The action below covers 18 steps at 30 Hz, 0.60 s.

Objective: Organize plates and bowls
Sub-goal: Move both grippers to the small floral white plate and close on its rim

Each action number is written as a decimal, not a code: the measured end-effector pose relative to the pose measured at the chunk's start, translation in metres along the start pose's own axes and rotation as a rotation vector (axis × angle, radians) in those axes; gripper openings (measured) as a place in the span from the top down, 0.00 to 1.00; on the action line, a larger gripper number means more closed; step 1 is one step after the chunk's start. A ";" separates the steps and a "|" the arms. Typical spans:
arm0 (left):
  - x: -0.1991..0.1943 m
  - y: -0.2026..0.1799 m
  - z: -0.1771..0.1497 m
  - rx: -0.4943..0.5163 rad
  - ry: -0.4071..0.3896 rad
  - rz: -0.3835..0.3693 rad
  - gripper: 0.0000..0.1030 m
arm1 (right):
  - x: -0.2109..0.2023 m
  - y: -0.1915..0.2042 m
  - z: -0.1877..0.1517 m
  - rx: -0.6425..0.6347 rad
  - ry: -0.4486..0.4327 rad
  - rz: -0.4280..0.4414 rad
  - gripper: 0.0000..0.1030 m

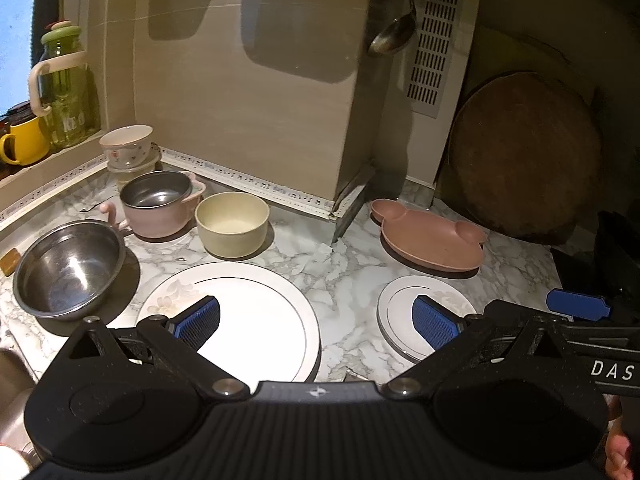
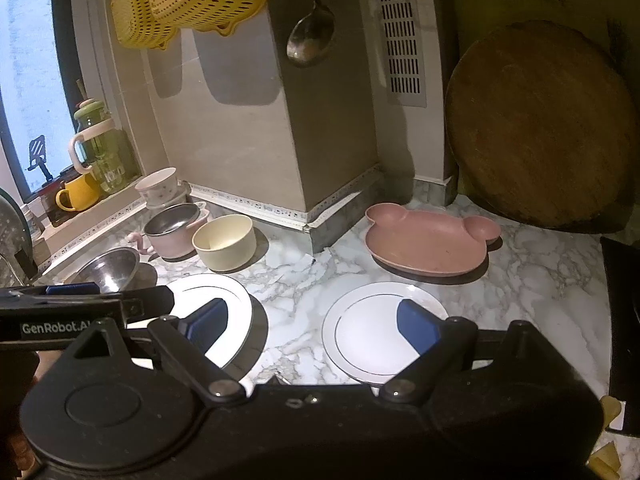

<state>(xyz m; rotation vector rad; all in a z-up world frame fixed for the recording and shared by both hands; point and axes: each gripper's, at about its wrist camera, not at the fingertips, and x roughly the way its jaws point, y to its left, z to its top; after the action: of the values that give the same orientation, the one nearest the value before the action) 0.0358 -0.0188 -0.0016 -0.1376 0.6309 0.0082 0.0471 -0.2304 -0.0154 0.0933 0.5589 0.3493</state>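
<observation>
My left hand-held gripper (image 1: 316,322) and right hand-held gripper (image 2: 316,326) hover spread apart and empty over the desk (image 1: 352,256), large plate (image 1: 256,320) and small plate (image 2: 372,336) below, bowls beyond; stacking seemingly unstarted, next a rim pinch.

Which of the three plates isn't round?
The pink bear-shaped plastic plate, with two ear lobes. The large white plate and small white plate are round.
</observation>
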 end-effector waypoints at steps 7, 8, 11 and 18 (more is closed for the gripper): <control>0.009 -0.009 0.002 0.023 -0.022 -0.013 0.00 | 0.002 -0.014 0.001 0.012 -0.017 -0.030 0.11; 0.010 -0.011 0.002 0.030 -0.028 -0.017 0.00 | 0.002 -0.016 0.002 0.015 -0.020 -0.034 0.11; 0.018 -0.018 0.001 0.056 -0.050 -0.019 0.00 | 0.006 -0.024 0.004 0.003 -0.034 -0.053 0.11; 0.054 -0.042 0.000 0.108 -0.041 -0.083 0.00 | 0.036 -0.062 0.006 0.033 0.004 -0.126 0.12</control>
<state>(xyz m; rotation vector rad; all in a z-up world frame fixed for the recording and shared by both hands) 0.0817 -0.0621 -0.0277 -0.0587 0.5833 -0.1030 0.0972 -0.2760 -0.0391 0.0887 0.5717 0.2176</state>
